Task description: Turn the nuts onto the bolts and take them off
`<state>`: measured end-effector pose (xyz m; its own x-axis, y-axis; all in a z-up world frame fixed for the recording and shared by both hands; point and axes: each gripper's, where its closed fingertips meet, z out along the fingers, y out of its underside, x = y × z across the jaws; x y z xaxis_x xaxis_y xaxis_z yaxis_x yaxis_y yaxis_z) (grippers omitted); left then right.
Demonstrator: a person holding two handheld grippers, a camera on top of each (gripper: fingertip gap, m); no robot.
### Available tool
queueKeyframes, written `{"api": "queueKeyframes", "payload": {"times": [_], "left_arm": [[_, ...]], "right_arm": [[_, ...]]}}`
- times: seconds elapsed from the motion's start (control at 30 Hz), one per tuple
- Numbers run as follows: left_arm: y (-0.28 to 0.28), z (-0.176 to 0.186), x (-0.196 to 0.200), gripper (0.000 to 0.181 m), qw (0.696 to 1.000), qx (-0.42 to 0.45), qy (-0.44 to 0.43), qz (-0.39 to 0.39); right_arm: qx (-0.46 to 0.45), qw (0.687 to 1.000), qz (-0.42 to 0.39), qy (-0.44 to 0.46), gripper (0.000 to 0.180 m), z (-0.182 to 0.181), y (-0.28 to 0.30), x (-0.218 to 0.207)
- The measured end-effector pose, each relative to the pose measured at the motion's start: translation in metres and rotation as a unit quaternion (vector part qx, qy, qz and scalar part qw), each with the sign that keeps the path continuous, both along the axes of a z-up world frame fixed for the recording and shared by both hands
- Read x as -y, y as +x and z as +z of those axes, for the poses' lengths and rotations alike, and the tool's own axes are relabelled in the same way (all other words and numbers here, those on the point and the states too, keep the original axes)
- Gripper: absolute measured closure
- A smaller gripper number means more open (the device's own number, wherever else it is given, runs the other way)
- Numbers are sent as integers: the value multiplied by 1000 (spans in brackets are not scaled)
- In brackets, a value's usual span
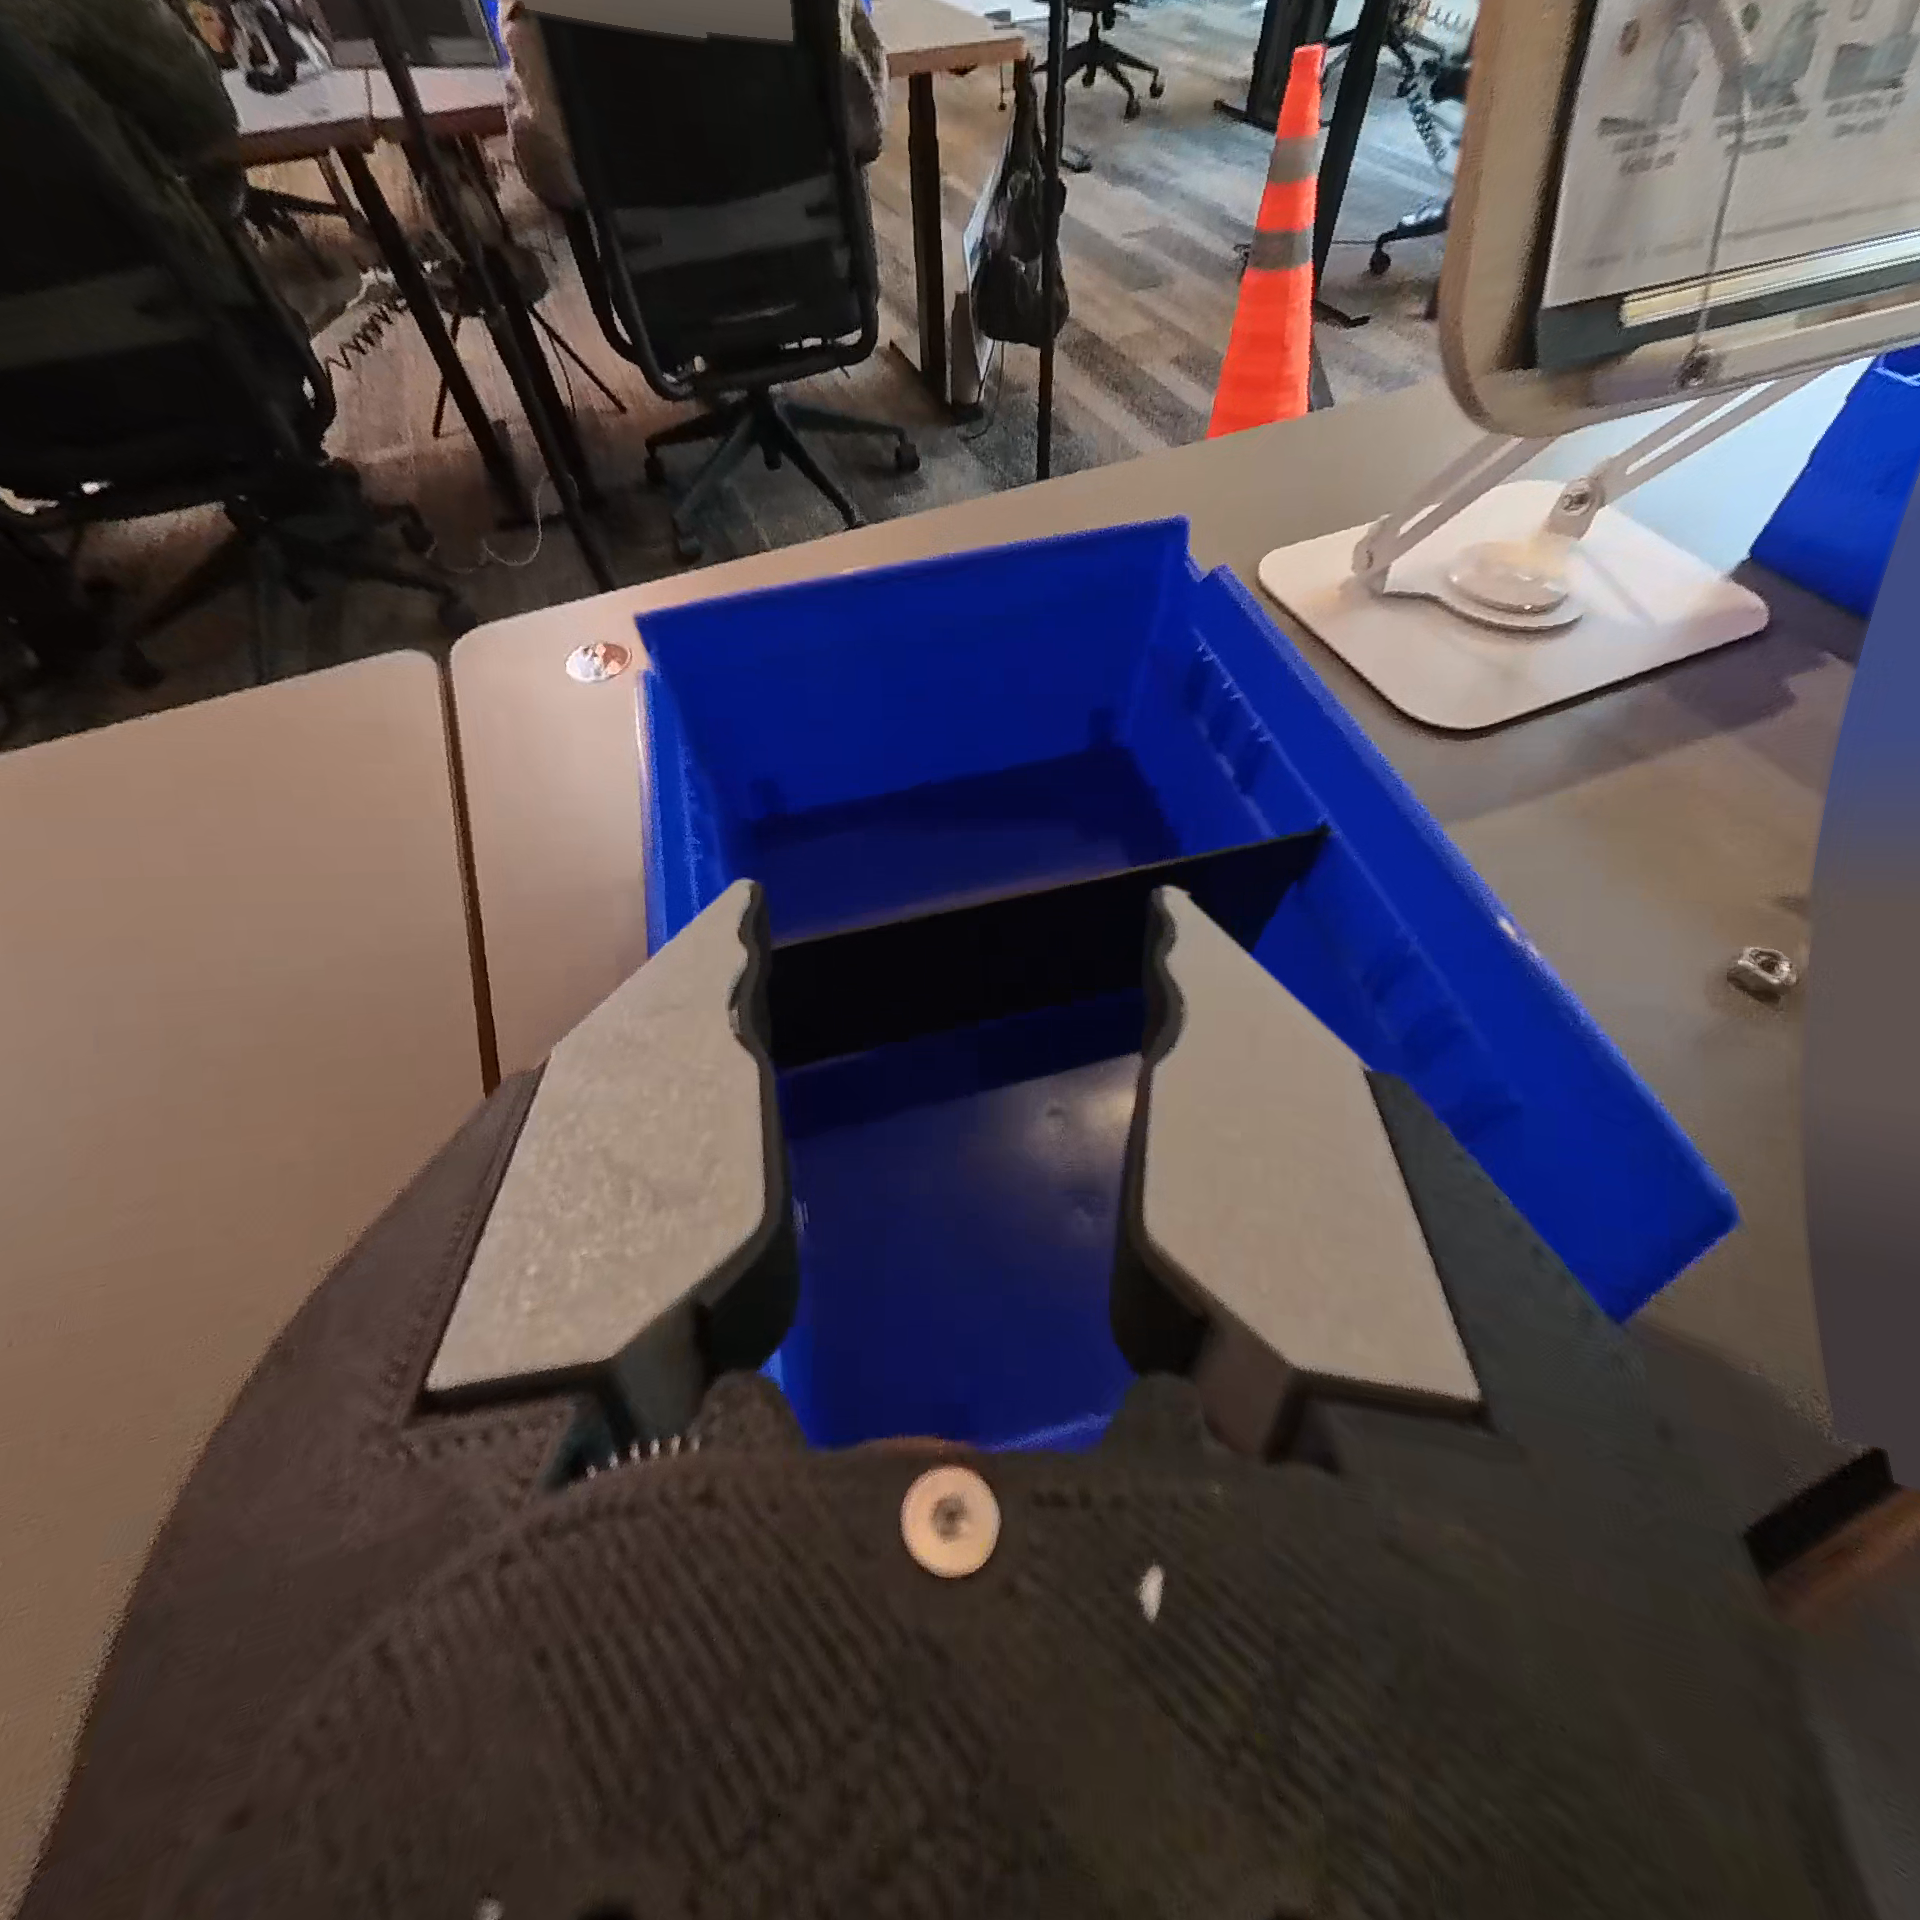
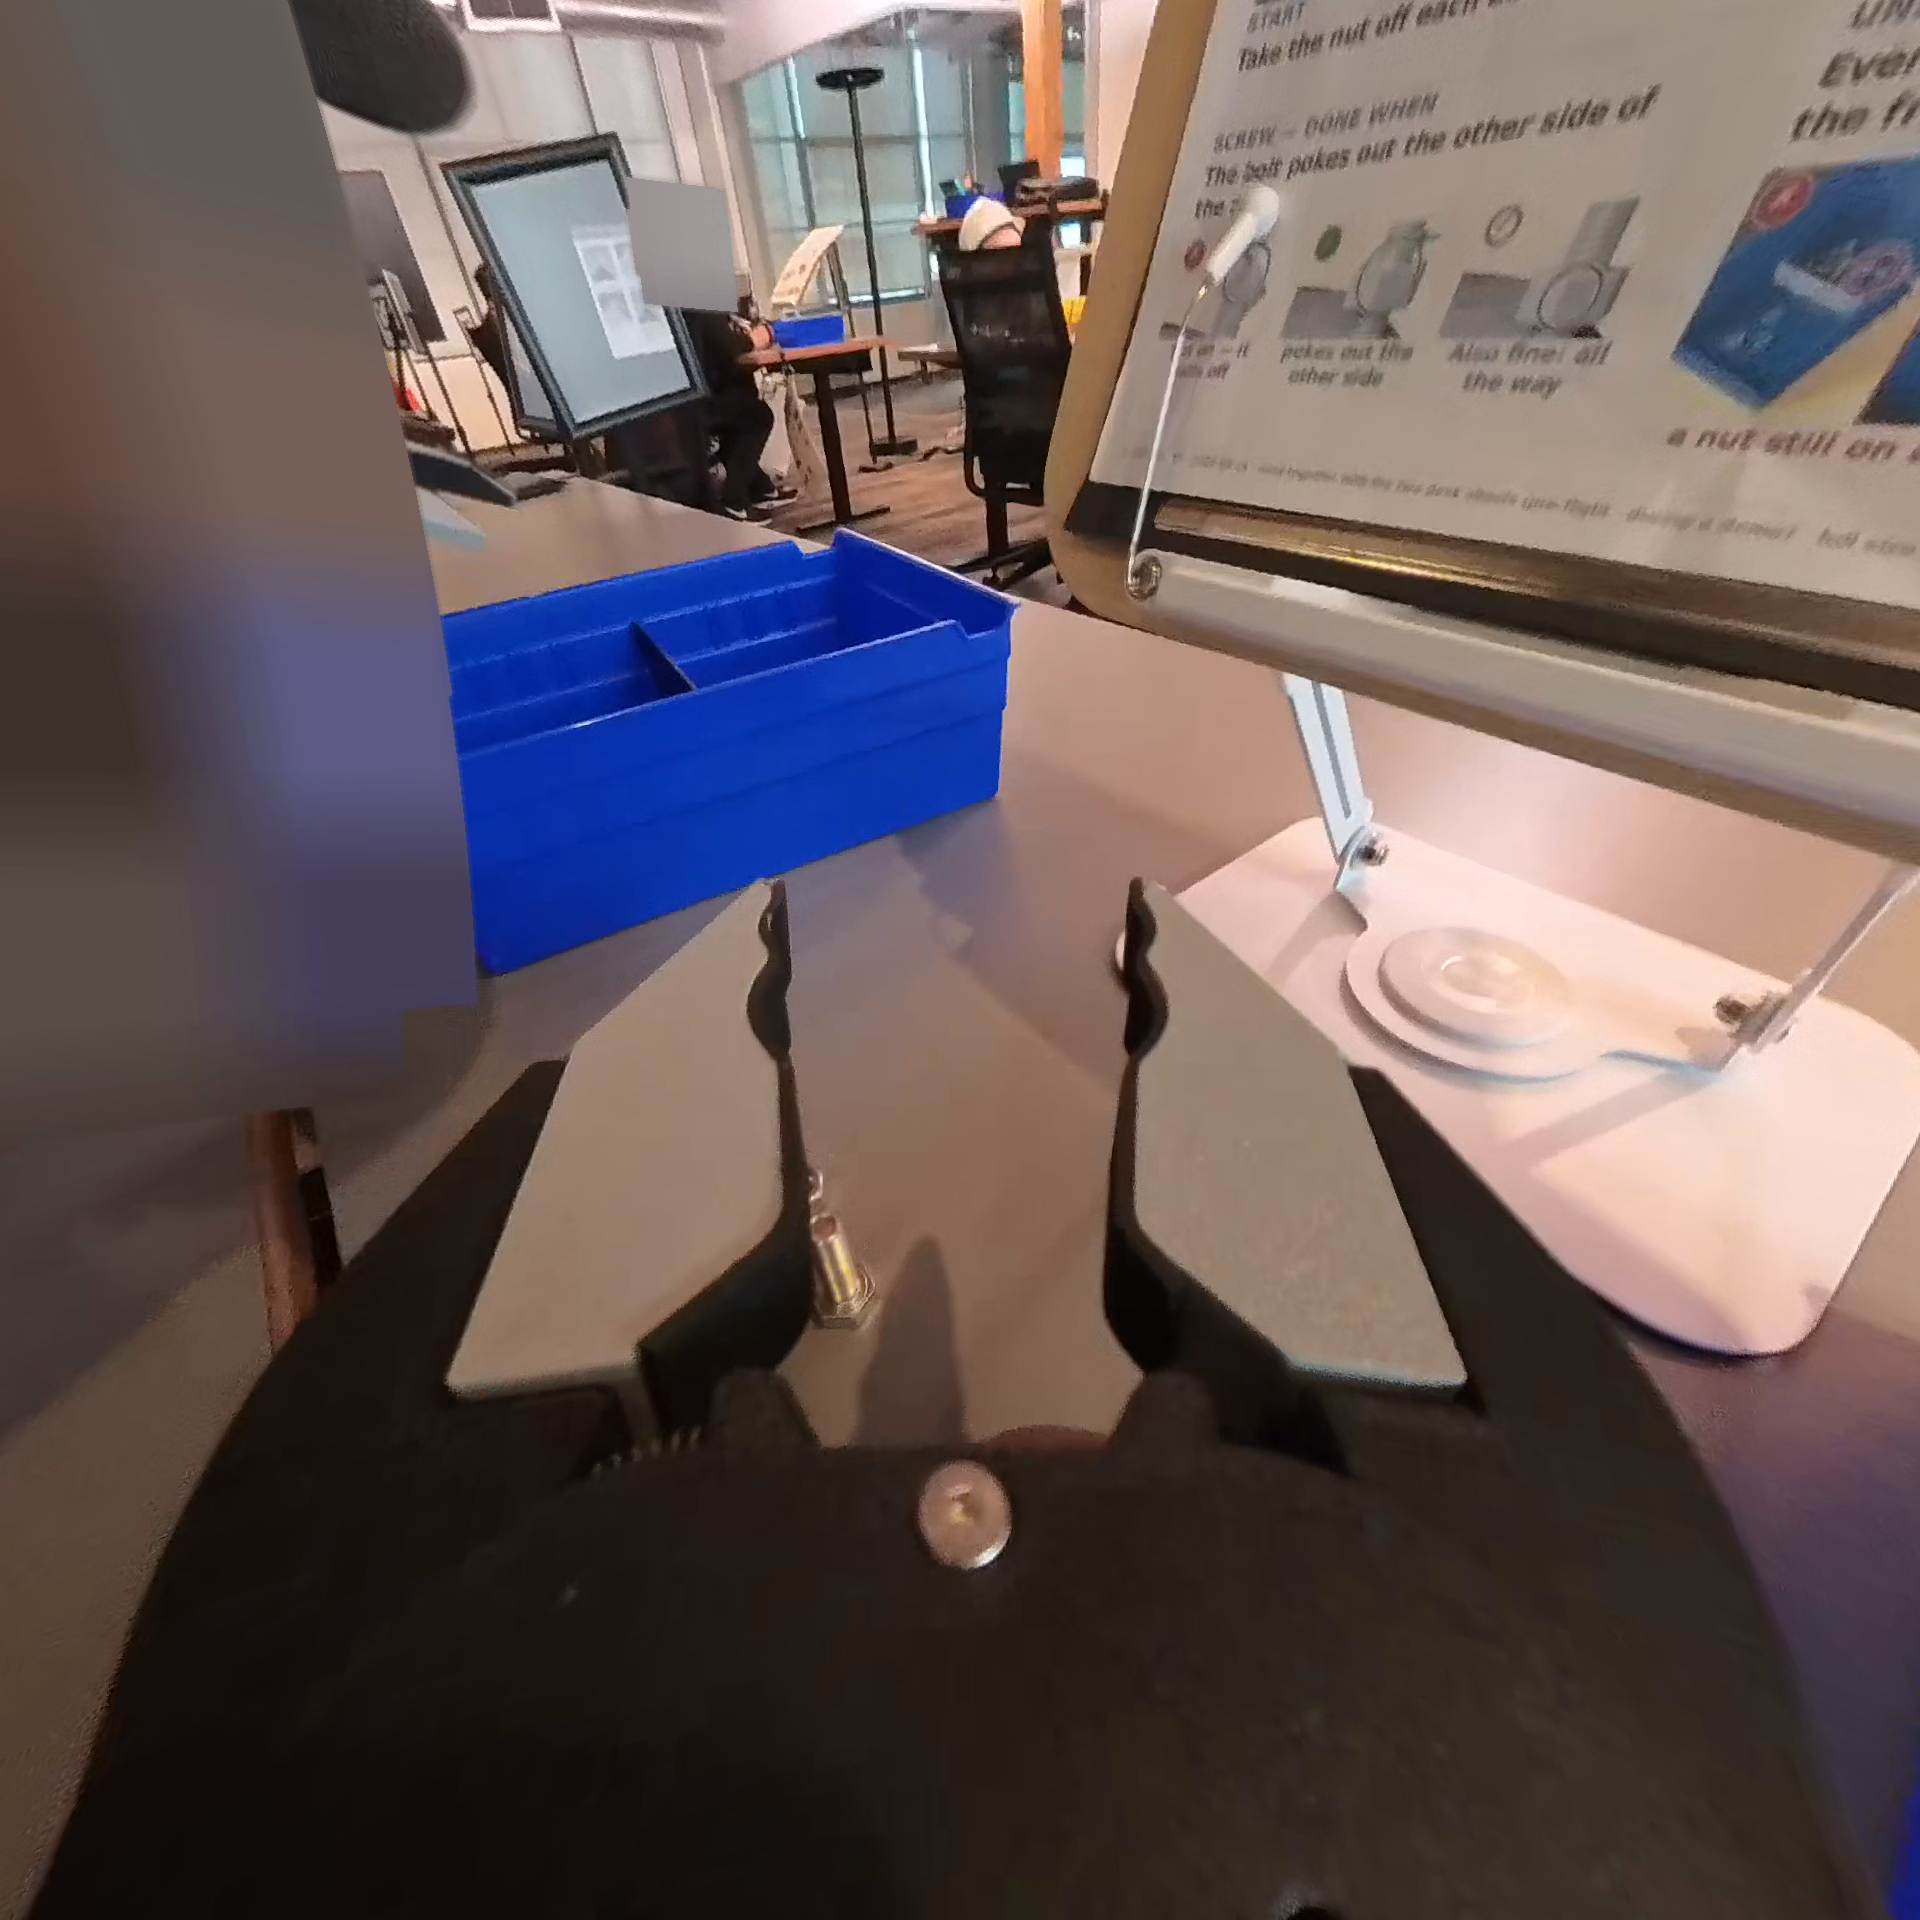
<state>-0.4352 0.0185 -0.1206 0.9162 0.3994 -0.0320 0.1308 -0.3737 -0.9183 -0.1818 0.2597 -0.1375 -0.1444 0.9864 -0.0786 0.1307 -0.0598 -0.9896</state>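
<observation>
A: Now, where are the tongs sitting?

B: The left tongs (image 1: pixel 951 987) are hovering over a blue bin (image 1: pixel 1455 997) split by a dark divider (image 1: pixel 1039 935), its two compartments showing nothing inside. The jaws are standing apart, gripping nothing.

A: And the right tongs?

B: The right tongs (image 2: pixel 951 987) are also standing apart and empty, hanging low over the grey worktop (image 2: pixel 1039 779). A small silvery bolt (image 2: pixel 840 1273) is lying on the worktop between them, just beside the left finger (image 2: pixel 634 1174).

A: Any nut?

B: A small metal piece (image 1: pixel 1763 974), possibly a nut, is lying right of the bin.

A: How is the bolt likely handling?

B: Probably light, stiff and slippery, apt to roll; gripping across its shank looks safest.
</observation>
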Motion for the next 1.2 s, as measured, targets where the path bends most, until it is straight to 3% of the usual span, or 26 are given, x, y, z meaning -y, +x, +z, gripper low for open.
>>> {"api": "queueKeyframes", "payload": {"times": [0.33,0.53,0.8,1.03,1.2], "left_arm": [[-8,-27,16,110,998,61,-2,-21],[-1,-20,21,110,998,60,19,-26],[28,-36,6,110,996,70,-26,-53],[49,-47,-16,113,992,91,-30,-77],[48,-33,-9,113,994,85,-3,-64]], "right_arm": [[25,999,1,33,118,-9,-15,8],[-2,1000,17,17,119,-2,-17,21],[8,999,35,-35,120,-5,2,21],[23,998,53,-16,120,-7,13,30],[32,999,28,12,120,-6,15,26]]}}
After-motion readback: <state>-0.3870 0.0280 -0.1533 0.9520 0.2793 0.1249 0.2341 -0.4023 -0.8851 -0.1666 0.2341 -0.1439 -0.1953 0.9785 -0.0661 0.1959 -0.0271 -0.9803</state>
